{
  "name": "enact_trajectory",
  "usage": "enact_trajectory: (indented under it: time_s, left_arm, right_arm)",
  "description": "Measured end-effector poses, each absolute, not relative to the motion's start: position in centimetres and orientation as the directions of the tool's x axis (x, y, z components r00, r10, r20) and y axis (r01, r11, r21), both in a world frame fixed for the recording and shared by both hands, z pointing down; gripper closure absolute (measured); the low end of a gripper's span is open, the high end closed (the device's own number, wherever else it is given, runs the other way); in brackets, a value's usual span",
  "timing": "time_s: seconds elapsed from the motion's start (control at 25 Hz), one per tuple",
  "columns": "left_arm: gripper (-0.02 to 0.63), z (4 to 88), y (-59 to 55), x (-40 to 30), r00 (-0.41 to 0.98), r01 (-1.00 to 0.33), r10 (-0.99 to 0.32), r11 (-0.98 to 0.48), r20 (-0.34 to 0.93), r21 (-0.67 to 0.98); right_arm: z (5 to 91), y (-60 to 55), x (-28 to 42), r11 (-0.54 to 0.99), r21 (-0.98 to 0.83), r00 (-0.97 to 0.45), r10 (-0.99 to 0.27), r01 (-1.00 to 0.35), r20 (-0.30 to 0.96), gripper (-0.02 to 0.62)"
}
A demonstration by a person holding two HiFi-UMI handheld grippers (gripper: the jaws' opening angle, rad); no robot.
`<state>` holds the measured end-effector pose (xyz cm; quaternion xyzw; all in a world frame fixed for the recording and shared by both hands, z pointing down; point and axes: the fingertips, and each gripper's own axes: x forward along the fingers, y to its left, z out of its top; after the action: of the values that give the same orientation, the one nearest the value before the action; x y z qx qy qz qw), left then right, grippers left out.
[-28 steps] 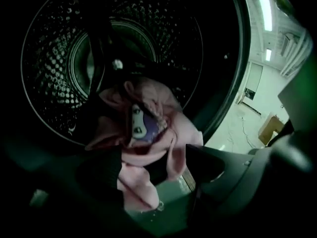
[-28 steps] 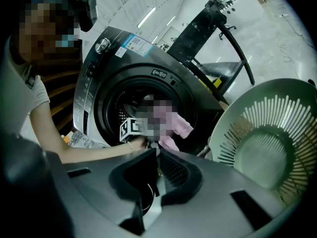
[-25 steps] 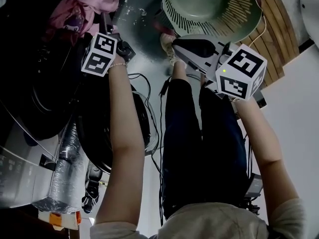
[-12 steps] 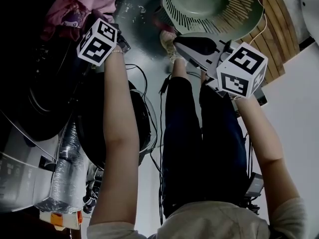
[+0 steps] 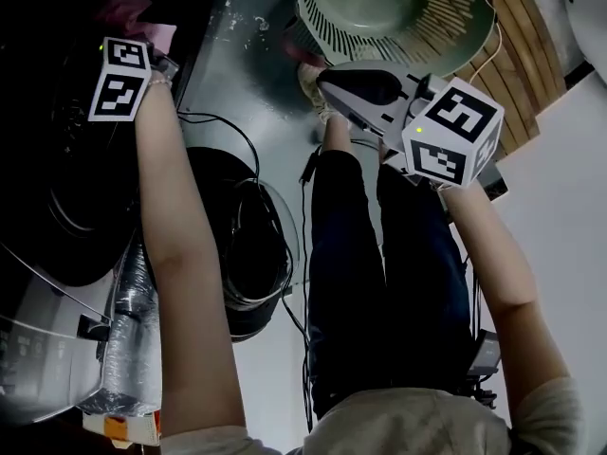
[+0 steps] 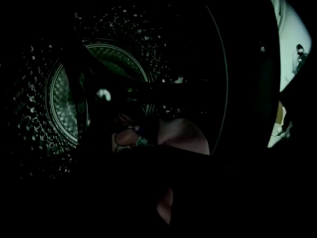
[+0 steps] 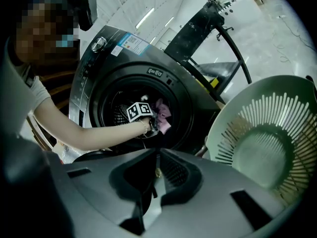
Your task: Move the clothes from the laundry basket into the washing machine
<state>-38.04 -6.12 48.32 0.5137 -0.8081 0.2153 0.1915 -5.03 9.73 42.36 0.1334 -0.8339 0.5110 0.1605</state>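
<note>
The pink garment (image 7: 164,114) sits just inside the washing machine (image 7: 99,58) mouth, ringed closely by the door rim, with the dark drum (image 6: 64,103) open beyond it; your left tool (image 7: 154,124) has just been closing and now pinches a fold of it; that arm is deeper in than a second ago; your right tool (image 7: 157,155) is unmoved, jaws together, empty, just short of the laundry basket (image 7: 257,133).
</note>
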Motion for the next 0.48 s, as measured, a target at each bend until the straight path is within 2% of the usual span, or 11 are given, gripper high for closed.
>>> enact_trajectory:
  time_s: [0.16,0.28,0.32,0.4,0.44,0.48]
  left_arm:
    - [0.574,47.3,-7.8,-40.6,-0.495,-0.866,-0.735,0.460,0.463,-0.196]
    - [0.567,48.3,-8.2,-41.2,-0.499,-0.860,-0.721,0.482,0.481,-0.168]
    - [0.540,49.0,-8.2,-40.9,-0.480,-0.867,-0.720,0.475,0.502,-0.149]
    - [0.390,50.5,-8.0,-39.8,-0.429,-0.885,-0.716,0.455,0.550,-0.099]
    - [0.340,50.8,-7.7,-39.1,-0.409,-0.890,-0.714,0.449,0.568,-0.077]
    - [0.328,50.8,-7.4,-38.5,-0.397,-0.892,-0.713,0.449,0.578,-0.059]
  right_arm:
    - [42.6,10.0,-5.2,0.433,-0.815,-0.914,-0.059,-0.385,0.401,0.565]
    - [42.8,10.2,-5.3,0.429,-0.818,-0.915,-0.058,-0.384,0.400,0.565]
    - [42.9,10.2,-5.3,0.428,-0.818,-0.915,-0.058,-0.385,0.400,0.565]
    - [42.8,10.1,-5.2,0.427,-0.818,-0.915,-0.064,-0.387,0.399,0.565]
    - [42.7,10.0,-5.2,0.426,-0.817,-0.915,-0.068,-0.388,0.399,0.565]
    - [42.5,9.9,-5.2,0.426,-0.817,-0.915,-0.072,-0.388,0.398,0.565]
